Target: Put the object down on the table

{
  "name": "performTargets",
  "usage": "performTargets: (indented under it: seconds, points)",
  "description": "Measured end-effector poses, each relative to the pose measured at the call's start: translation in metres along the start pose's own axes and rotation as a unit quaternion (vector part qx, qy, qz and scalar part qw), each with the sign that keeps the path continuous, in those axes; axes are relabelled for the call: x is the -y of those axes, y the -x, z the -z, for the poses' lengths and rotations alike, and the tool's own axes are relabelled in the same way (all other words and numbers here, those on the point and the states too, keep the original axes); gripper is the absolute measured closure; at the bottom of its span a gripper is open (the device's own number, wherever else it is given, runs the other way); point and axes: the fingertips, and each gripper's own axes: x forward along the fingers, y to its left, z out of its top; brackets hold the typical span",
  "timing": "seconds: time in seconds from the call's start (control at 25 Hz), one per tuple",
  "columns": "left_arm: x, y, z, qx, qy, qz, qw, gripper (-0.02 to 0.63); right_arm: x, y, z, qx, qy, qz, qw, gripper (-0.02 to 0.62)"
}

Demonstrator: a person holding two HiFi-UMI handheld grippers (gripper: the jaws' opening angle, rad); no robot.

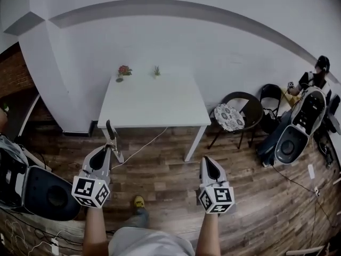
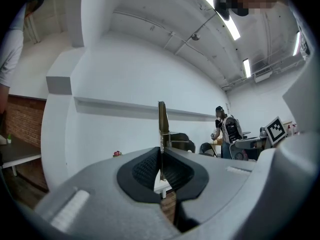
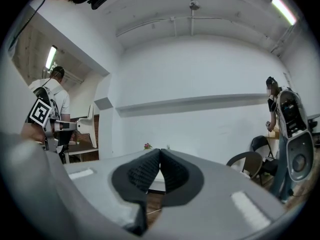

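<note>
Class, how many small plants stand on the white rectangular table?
2: a red-flowered plant at the far left corner of the white table, a small green plant right of it.

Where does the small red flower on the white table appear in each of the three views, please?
Head view: the red flower sits upper left of centre, at the far left corner of the white table.
Left gripper view: left of the jaws, low against the wall.
Right gripper view: just above the jaws.
Shared landmark: the grey wall ledge.
</note>
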Motion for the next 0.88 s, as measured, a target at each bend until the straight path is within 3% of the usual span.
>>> performTargets:
  seconds: [0.36,0.64,0.88]
  points:
    - [-0.060,-0.092,0.020,-0.011,0.017,0.014,0.9997,0.597,0.006,-0.104,0.002,-0.017,-0.005,0.012,1.000,0.592]
    - [-0.133,-0.193,0.044,-0.009,0.030,0.037,0.9988,0.597,-0.003,-0.226,0.007,-0.023,0.011,0.019,0.999,0.592]
    - [-0.152,-0.208,0.044,-0.005,0.034,0.048,0.9983,0.597,-0.016,-0.247,0.003,-0.021,0.017,0.019,0.999,0.592]
